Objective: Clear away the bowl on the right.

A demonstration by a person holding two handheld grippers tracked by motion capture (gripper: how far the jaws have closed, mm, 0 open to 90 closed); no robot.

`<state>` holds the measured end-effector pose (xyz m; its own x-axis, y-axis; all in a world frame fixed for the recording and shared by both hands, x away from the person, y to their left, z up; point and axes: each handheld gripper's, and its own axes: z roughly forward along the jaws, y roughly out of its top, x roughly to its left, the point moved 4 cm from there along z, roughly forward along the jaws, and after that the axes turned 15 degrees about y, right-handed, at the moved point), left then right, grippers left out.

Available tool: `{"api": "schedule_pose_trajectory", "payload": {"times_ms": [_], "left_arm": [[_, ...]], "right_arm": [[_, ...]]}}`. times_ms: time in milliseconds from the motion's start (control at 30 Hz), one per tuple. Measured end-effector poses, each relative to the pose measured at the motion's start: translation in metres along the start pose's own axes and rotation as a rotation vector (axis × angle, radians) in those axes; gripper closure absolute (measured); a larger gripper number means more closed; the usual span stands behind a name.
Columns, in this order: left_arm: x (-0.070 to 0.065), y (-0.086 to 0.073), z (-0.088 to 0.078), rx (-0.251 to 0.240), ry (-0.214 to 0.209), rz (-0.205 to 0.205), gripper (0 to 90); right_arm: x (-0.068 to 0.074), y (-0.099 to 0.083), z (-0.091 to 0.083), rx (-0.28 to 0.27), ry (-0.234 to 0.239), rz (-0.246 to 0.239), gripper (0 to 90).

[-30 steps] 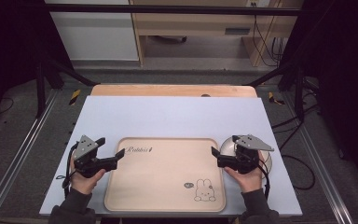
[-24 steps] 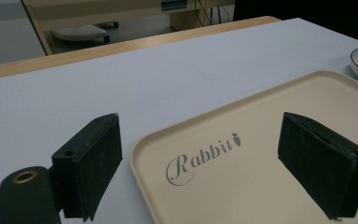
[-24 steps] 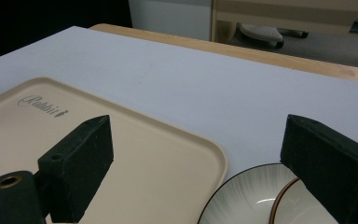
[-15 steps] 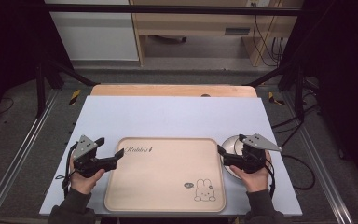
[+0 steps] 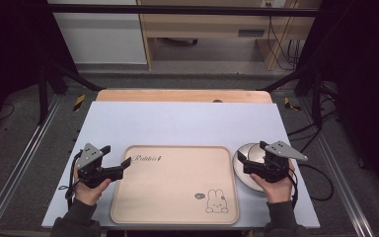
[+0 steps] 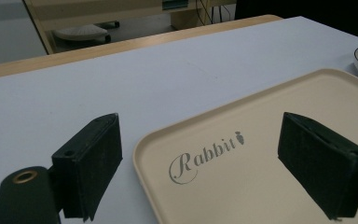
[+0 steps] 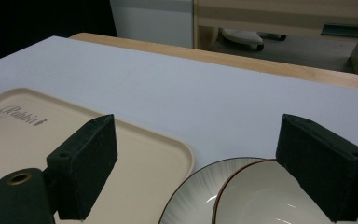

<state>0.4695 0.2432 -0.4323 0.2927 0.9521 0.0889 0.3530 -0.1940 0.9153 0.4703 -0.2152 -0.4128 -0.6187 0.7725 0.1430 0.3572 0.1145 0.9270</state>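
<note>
Pale blue tabletop fills the scene, a beige rabbit tray lying flat near the front edge, its long side running left to right. Just right of it sit two stacked bowls, mouths up, directly under the right hand-held gripper, jaws spread wide over them. The left hand-held gripper, also wide, points at the tray's left corner. Right hand is nearer the bowls.
</note>
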Motion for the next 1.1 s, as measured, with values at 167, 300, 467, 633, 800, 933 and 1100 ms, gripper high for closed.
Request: {"api": "schedule_pose_trajectory", "payload": {"times_ms": [167, 300, 467, 633, 800, 933, 1100], "left_arm": [[0.001, 0.0, 0.0, 0.002, 0.002, -0.001, 13.3], [0.002, -0.001, 0.001, 0.005, 0.005, -0.002, 13.2], [0.002, -0.001, 0.002, 0.007, 0.006, -0.002, 13.3], [0.002, -0.001, 0.001, 0.006, 0.005, -0.001, 13.2], [0.002, -0.002, 0.002, 0.009, 0.006, 0.001, 13.2], [0.002, -0.002, 0.002, 0.009, 0.006, 0.002, 13.2], [0.002, -0.002, 0.002, 0.009, 0.007, 0.001, 13.3]], "right_arm": [[-0.007, -0.001, -0.004, 0.012, -0.034, 0.022, 12.8], [-0.013, -0.003, -0.007, 0.026, -0.07, 0.037, 14.0], [-0.028, -0.008, -0.014, 0.053, -0.135, 0.073, 19.0], [-0.039, -0.012, -0.02, 0.076, -0.19, 0.096, 22.0], [-0.05, -0.016, -0.026, 0.089, -0.242, 0.123, 24.3], [-0.058, -0.022, -0.028, 0.115, -0.282, 0.152, 26.2], [-0.064, -0.028, -0.028, 0.136, -0.304, 0.167, 29.8]]}}
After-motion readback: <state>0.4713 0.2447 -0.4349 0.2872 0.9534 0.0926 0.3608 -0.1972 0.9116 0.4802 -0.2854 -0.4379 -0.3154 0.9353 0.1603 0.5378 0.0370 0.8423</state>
